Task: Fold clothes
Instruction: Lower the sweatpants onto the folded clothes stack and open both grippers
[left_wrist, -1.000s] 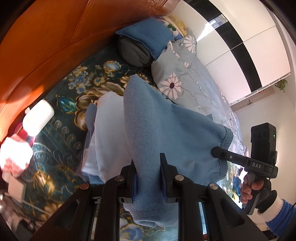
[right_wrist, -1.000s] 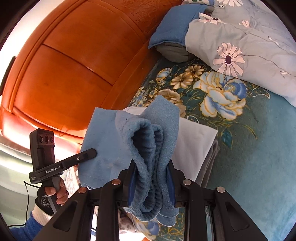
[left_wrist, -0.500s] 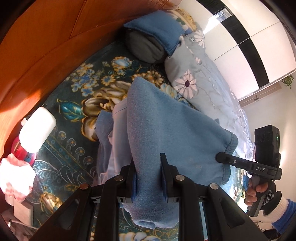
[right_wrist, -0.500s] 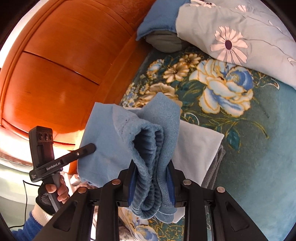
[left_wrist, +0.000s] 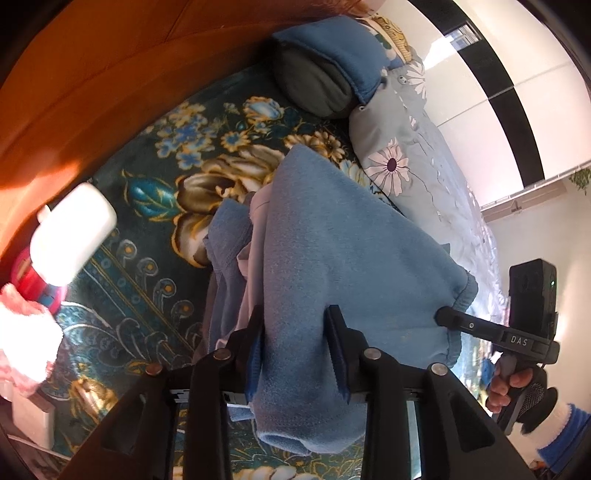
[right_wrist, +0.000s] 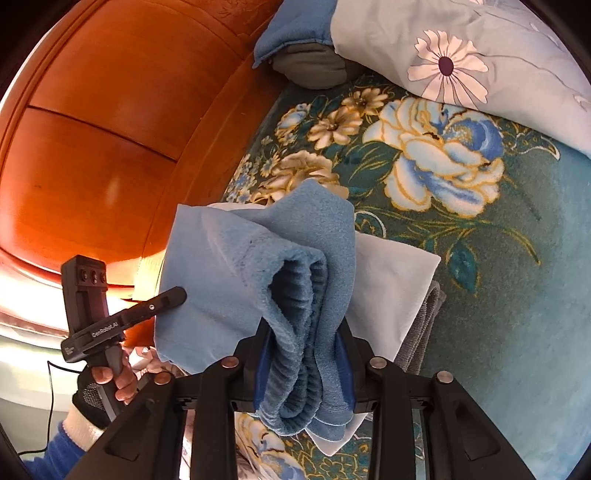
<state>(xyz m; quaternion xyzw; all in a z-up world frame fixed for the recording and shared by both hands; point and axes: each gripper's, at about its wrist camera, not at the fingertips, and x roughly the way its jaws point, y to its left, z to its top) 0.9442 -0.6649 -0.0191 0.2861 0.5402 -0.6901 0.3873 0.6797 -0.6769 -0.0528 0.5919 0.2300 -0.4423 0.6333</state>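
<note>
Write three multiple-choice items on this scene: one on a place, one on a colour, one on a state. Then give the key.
1. Where is the fleece?
A. above the folded stack
B. on the pillow
C. on the floor

2. What colour is the fleece?
A. red
B. blue
C. white

3. How is the fleece held?
A. by one gripper
B. lying loose
C. in both grippers

Key:
1 A, it hangs over the stack on the bedspread.
2 B, plainly blue in both views.
3 C, it sits between the fingers of the left gripper and the right gripper.
</note>
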